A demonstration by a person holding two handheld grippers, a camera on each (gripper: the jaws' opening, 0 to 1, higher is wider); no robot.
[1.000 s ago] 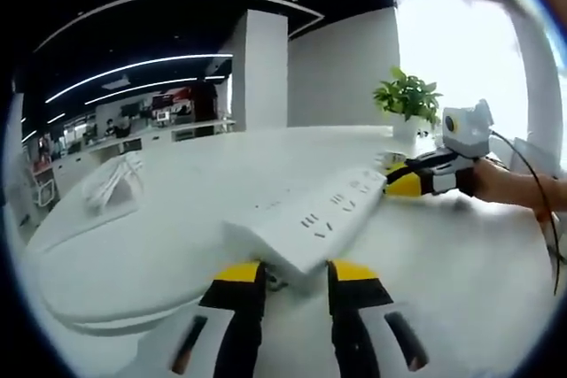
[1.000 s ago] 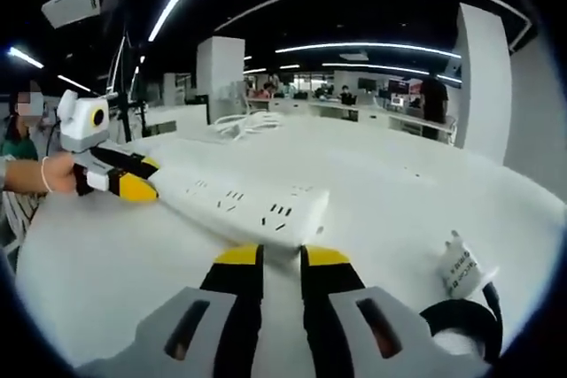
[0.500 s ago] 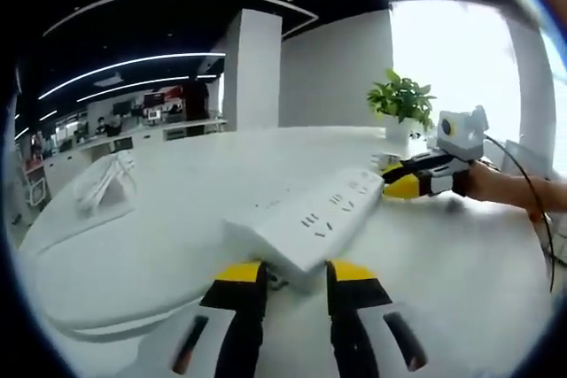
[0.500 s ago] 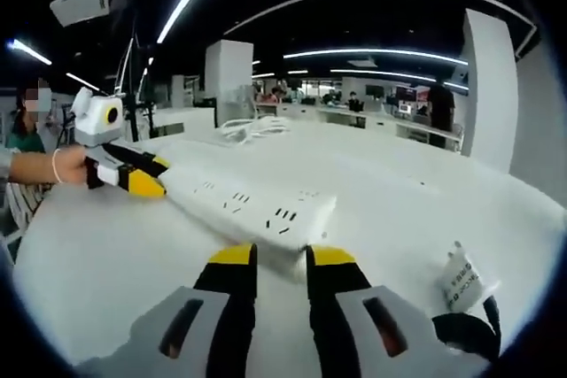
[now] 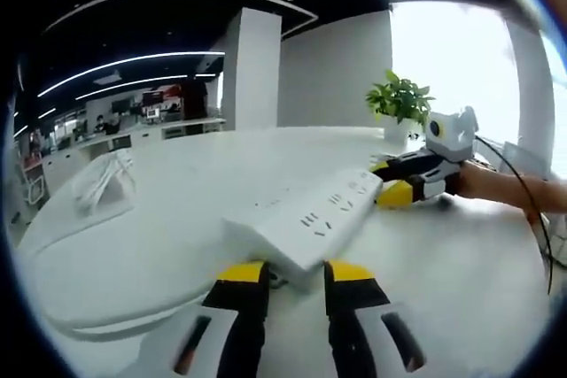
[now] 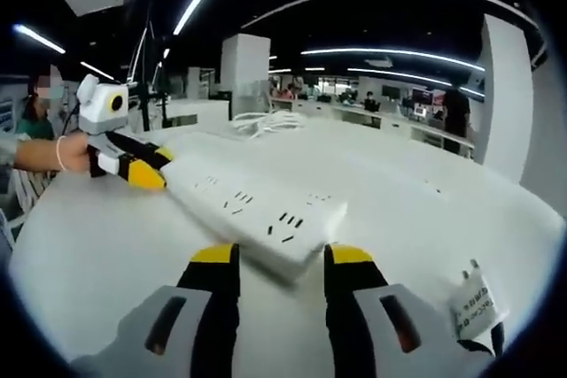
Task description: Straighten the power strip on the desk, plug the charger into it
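Power strip (image 5: 306, 223) lies flat on the white desk (image 5: 159, 245), well in from the edges, each end at one gripper; sockets face up.

Left gripper (image 5: 295, 273): yellow-tipped jaws stand apart with a gap between them, at the strip's near end in the left gripper view; whether the tips touch the strip or just sit under its end, cannot tell. In the right gripper view the left gripper (image 6: 146, 170) sits at the strip's far end (image 6: 252, 214), held by a hand (image 6: 44, 152) with a wristband; jaw state from there unclear.

Right gripper (image 6: 282, 258): jaws spread wide, one either side of the strip's near end, not clamped on it; in the left gripper view the right gripper (image 5: 399, 185) lies at the strip's far end, touching or just beside it.

Charger (image 6: 474, 303): white block with prongs up, on the desk toward its right edge in the right gripper view, beside a black cable (image 6: 489, 343), apart from the strip.

White cable bundle (image 5: 102, 179) near the desk's far left edge; potted plant (image 5: 403, 104) at the far edge.
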